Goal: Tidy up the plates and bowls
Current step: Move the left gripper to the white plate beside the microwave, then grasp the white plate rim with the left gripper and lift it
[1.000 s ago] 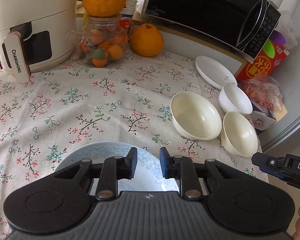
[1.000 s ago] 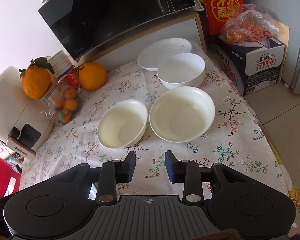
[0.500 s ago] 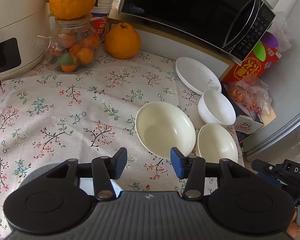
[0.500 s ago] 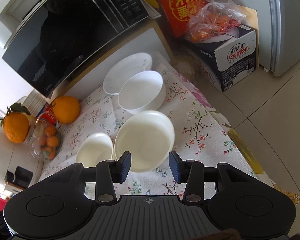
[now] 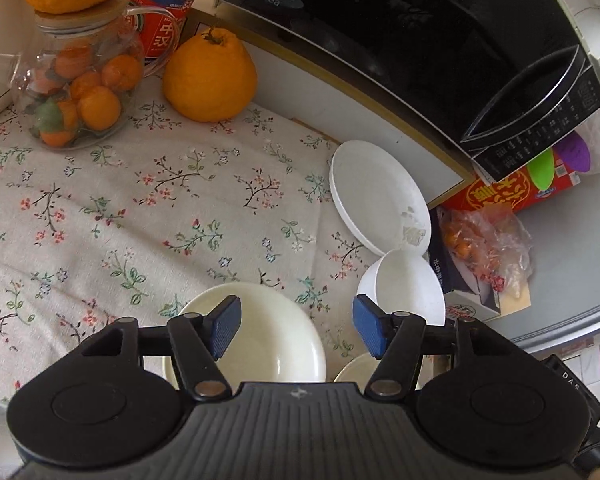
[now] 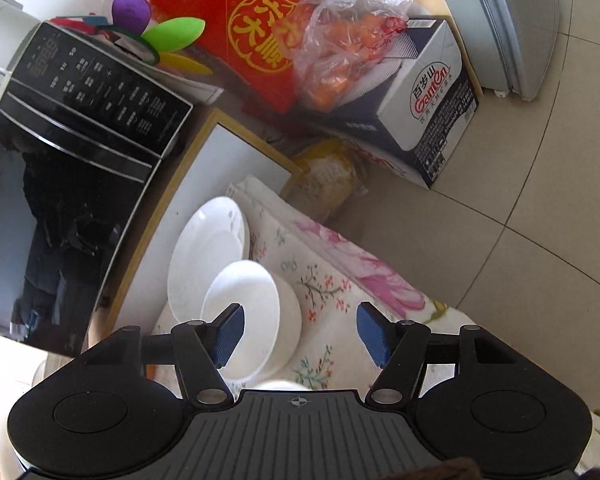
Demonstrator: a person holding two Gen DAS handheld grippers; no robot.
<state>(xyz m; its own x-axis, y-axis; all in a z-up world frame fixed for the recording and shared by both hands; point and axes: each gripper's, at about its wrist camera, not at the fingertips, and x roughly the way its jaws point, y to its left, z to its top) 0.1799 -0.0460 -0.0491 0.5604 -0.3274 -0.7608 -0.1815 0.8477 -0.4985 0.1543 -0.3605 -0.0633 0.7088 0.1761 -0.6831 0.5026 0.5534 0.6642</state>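
On the floral tablecloth point(image 5: 140, 208) stand a large cream bowl point(image 5: 276, 340), a small white bowl point(image 5: 408, 288) and a flat white plate point(image 5: 376, 200). The rim of a second cream bowl point(image 5: 356, 368) shows behind the right finger. My left gripper point(image 5: 296, 330) is open and empty, above the large cream bowl. In the right wrist view the white bowl point(image 6: 256, 312) and the plate point(image 6: 204, 256) sit by the table's right edge. My right gripper point(image 6: 300, 336) is open and empty, just above the white bowl's right side.
A black microwave point(image 5: 420, 40) stands behind the plate. A glass jar of small oranges point(image 5: 80, 92) and a large orange point(image 5: 210, 76) are at the back left. Off the table's right edge are a red box point(image 6: 252, 36), a bag of fruit point(image 6: 340, 52) and a carton point(image 6: 432, 108) on the tiled floor.
Both grippers moved right and forward toward the white dishes, and both have opened wider. The blue patterned plate left the left wrist view.
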